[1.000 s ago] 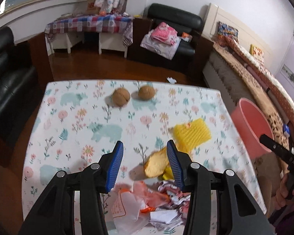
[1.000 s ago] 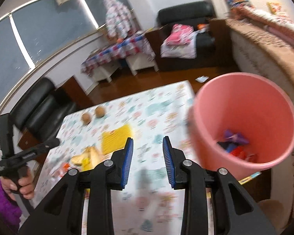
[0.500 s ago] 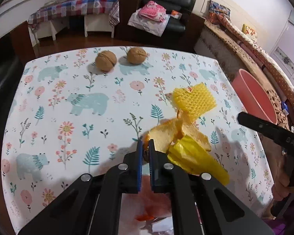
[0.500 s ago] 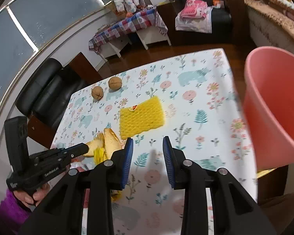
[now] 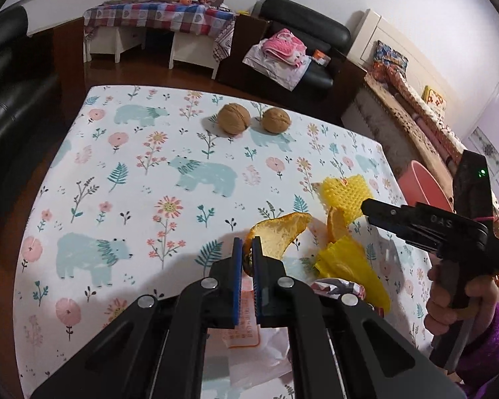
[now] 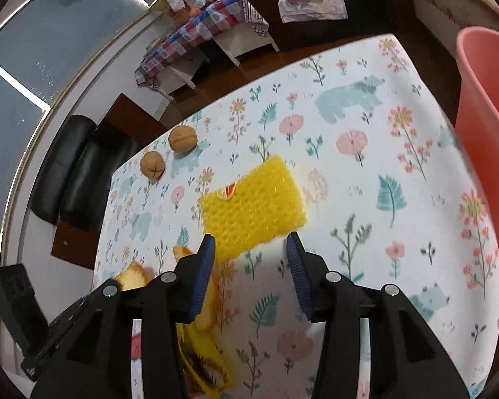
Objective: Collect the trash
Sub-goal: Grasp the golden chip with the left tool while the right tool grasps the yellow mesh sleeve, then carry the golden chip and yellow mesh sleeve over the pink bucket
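Observation:
My left gripper (image 5: 246, 244) is shut on the edge of an orange peel (image 5: 281, 234) and holds it just above the floral tablecloth (image 5: 133, 179). More peel (image 5: 336, 224), a yellow plastic bag (image 5: 349, 269) and crumpled wrappers (image 5: 249, 332) lie around it. A yellow foam fruit net (image 6: 252, 204) lies flat on the cloth; it also shows in the left wrist view (image 5: 346, 191). My right gripper (image 6: 249, 249) is open, its fingers either side of the net's near edge. The pink trash bucket (image 6: 489, 126) stands off the table's right edge.
Two walnuts (image 5: 233, 118) (image 5: 276, 119) sit near the table's far edge. Black sofas, a plaid-covered bench and a bed surround the table. The right gripper's body (image 5: 429, 229) crosses over the table's right side in the left wrist view.
My left gripper shut on the orange peel and lifted it slightly. My right gripper swung from the bucket to the yellow net and opened wider.

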The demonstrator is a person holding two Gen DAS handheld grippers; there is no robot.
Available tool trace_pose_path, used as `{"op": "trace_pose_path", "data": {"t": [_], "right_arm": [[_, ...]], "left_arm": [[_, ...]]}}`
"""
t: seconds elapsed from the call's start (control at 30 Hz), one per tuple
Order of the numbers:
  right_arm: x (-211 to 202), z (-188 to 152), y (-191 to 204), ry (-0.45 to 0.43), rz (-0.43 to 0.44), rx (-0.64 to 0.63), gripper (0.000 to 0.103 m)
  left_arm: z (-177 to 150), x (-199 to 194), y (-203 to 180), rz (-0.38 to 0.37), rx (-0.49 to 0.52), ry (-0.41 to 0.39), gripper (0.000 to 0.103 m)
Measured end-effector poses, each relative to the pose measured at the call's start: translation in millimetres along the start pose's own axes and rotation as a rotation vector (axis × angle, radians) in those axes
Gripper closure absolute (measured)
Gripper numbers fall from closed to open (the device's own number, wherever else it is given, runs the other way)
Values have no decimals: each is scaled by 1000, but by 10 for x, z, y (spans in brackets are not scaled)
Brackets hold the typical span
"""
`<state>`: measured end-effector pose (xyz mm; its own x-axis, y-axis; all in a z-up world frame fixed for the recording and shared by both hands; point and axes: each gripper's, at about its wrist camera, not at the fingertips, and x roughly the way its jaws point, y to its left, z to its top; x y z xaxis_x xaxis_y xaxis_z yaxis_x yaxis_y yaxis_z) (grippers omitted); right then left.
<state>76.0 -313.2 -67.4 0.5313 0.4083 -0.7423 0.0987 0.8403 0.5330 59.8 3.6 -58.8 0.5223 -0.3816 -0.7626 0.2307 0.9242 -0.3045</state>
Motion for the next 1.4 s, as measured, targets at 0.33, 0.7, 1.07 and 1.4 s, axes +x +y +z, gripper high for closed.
{"op": "trace_pose_path", "data": {"t": [0.33,0.7,1.07,1.4], "right_arm": [[215,146,299,-61,-115,-138,58],[138,29,338,-89,-116,-232,94],[-402,-48,260,-161,-61,-229,94],[-1047,-120,-24,-272,-49,-180,94]], "left_arm": [[-2,-77,62,-20,-21,-35,98],[-42,-58,82,-17,-36,-26,98],[33,-220,-89,-5,-21,-62,98],[153,-331,-522,-44,39,-90,98]]}}
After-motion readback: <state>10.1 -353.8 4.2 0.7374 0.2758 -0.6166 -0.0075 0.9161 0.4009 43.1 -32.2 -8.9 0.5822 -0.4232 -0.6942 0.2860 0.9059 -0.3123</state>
